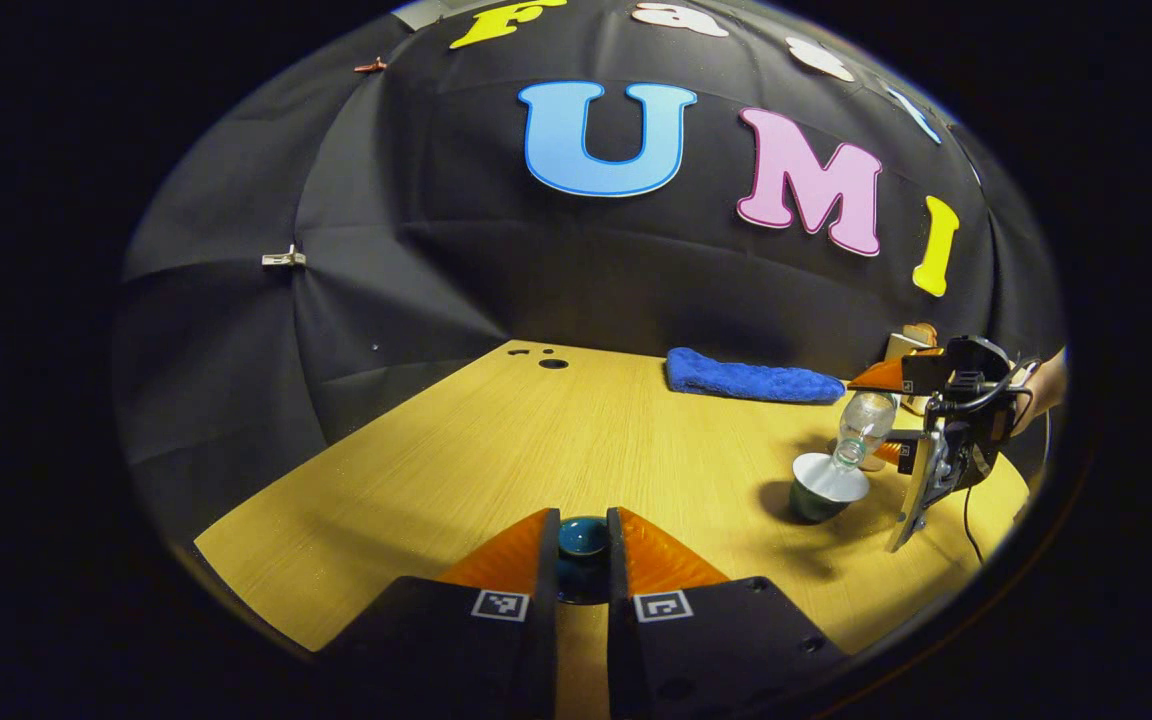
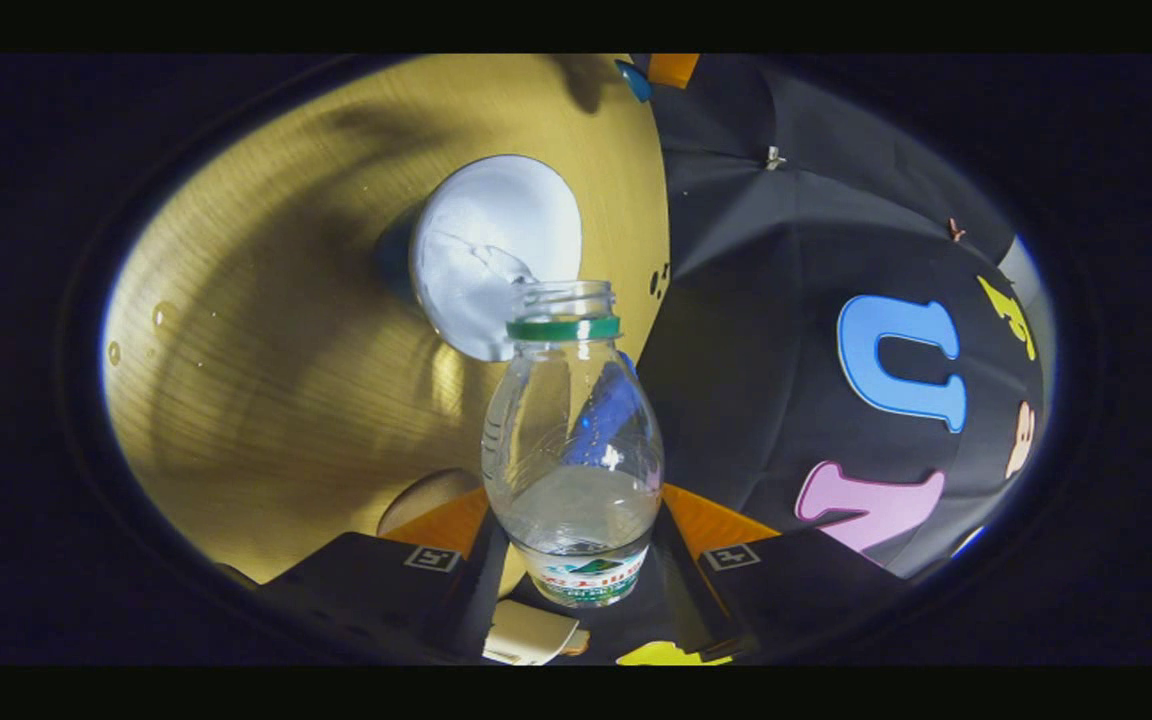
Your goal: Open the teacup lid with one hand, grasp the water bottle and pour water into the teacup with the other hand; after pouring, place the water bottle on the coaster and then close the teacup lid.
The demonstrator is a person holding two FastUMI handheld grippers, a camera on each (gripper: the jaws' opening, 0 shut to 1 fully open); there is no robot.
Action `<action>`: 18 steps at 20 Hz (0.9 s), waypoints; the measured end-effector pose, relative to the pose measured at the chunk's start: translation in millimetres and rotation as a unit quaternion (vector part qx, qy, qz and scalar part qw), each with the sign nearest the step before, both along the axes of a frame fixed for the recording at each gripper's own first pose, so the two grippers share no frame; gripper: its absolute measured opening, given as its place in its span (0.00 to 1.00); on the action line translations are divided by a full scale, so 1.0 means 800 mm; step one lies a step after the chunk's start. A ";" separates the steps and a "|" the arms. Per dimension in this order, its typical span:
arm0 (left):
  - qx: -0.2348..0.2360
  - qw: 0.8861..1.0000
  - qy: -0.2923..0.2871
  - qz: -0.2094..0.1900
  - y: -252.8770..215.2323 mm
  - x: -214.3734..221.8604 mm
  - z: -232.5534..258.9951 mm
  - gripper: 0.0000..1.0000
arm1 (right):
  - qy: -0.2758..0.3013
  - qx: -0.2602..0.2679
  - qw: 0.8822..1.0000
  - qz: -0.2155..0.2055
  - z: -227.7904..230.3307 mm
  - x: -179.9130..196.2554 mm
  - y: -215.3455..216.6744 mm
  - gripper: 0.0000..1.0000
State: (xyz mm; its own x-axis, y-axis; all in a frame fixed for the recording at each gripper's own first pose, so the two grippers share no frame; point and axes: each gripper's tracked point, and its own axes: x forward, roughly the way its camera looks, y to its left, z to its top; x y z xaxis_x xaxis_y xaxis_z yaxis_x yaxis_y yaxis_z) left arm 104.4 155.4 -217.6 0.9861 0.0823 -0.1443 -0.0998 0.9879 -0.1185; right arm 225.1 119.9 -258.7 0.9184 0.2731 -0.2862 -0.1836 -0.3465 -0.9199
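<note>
Left gripper view is showing a light wooden bench [image 1: 496,450] backed by black cloth, a blue towel [image 1: 751,380] lying at its far edge. The left gripper [image 1: 583,545] is holding its jaws clamped on the dark teal teacup lid [image 1: 583,540]. The right gripper [image 2: 576,560] is gripping the clear water bottle [image 2: 573,450], tipping its uncapped mouth over the white-lined teacup [image 2: 486,250]; some water is sitting inside.

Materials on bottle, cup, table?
Bottle: clear glossy plastic, probably; see-through walls with moulded ridges. Cup: likely glazed ceramic; dark outside, smooth white inside. Table: light wood or wood-look laminate; straight grain lines, matte.
</note>
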 end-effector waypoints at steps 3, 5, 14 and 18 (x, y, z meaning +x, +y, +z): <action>-0.001 1.000 -0.001 0.002 0.002 -0.002 0.000 0.24 | -0.001 -0.004 1.000 0.000 0.001 0.000 -0.001 0.72; 0.001 1.000 -0.002 0.002 0.002 -0.002 0.001 0.24 | 0.001 -0.008 1.000 -0.001 -0.001 0.000 -0.002 0.72; -0.007 1.000 -0.008 0.009 -0.002 -0.004 0.005 0.24 | -0.005 -0.028 0.999 0.016 0.018 0.005 0.010 0.72; -0.015 1.000 -0.009 0.014 -0.002 -0.008 0.002 0.24 | -0.008 -0.036 0.999 0.024 0.025 0.006 0.014 0.72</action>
